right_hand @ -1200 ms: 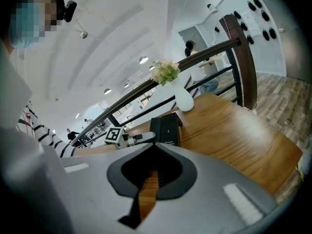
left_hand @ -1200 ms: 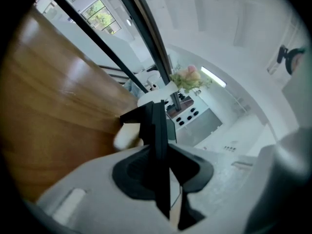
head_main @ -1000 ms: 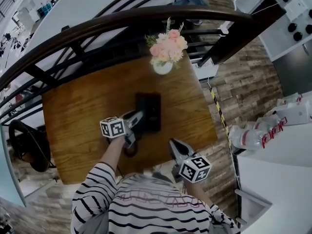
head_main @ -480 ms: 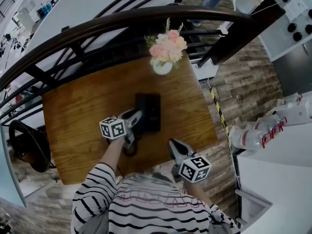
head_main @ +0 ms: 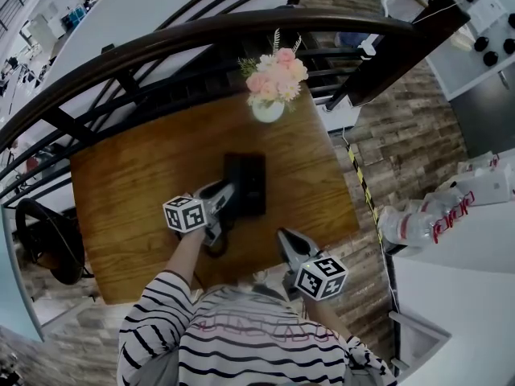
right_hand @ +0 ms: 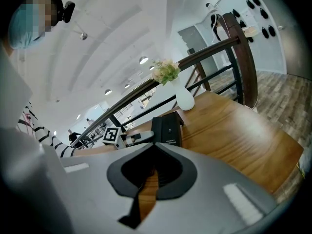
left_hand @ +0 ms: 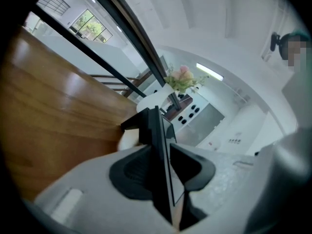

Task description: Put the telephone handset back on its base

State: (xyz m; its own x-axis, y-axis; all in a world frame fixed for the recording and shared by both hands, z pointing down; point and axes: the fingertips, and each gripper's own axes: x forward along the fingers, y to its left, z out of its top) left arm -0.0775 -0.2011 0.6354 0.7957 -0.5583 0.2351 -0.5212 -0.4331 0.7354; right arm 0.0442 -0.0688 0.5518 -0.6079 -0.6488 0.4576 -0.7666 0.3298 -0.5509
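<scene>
Left gripper (head_main: pixel 228 201) jaws were opening – the handset (left_hand: pixel 158 150) between them, apparently seated on its base (head_main: pixel 249 179); task judged near complete. Right gripper (head_main: pixel 288 240) idle – jaws narrowly apart, empty.
</scene>
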